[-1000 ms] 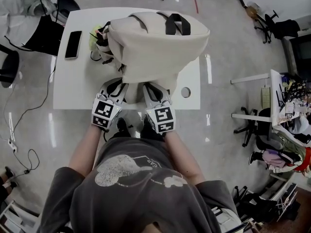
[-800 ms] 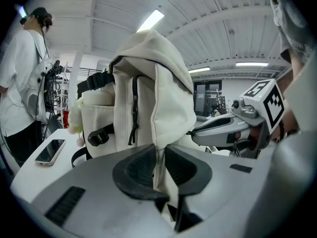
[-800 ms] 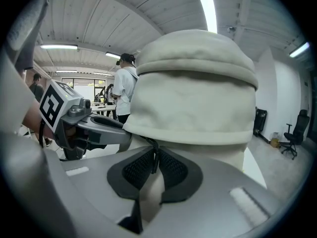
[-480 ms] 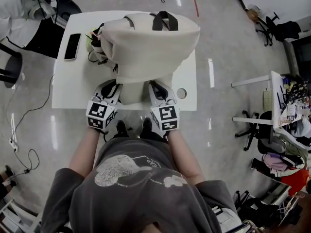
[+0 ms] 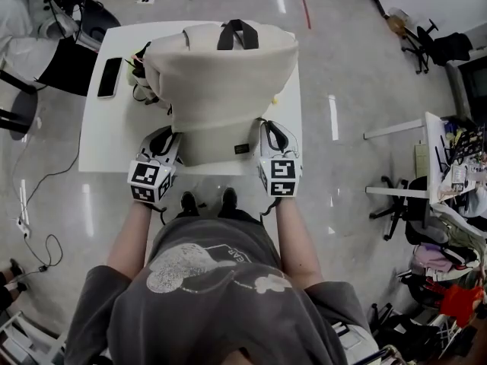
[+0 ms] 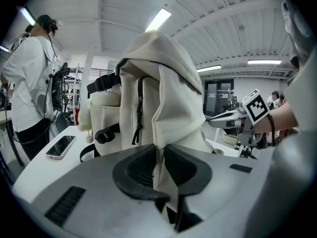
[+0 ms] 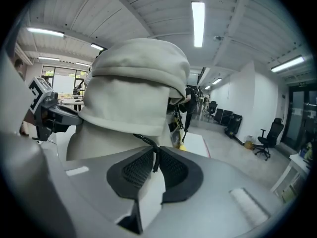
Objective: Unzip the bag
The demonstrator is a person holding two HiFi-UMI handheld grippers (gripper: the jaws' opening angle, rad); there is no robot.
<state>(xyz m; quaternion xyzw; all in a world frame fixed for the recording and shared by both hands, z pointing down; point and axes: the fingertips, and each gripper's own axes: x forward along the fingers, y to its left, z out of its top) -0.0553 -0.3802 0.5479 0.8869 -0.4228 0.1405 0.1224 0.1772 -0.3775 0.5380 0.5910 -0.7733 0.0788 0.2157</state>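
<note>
Two near corners of the bag (image 5: 221,82), upright on the table (image 5: 103,143), are gripped: the left gripper (image 6: 159,156) pinches a fabric fold (image 6: 173,115), the right gripper (image 7: 155,158), jaws opening, nips the black zip cord (image 7: 147,143).

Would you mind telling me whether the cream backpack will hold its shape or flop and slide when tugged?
The backpack looks soft: its top slumps over in a fold, so it would probably buckle rather than resist. Standing tall on the smooth table, it might tip or slide under a tug. The left gripper pinching its fabric likely steadies it.
</note>
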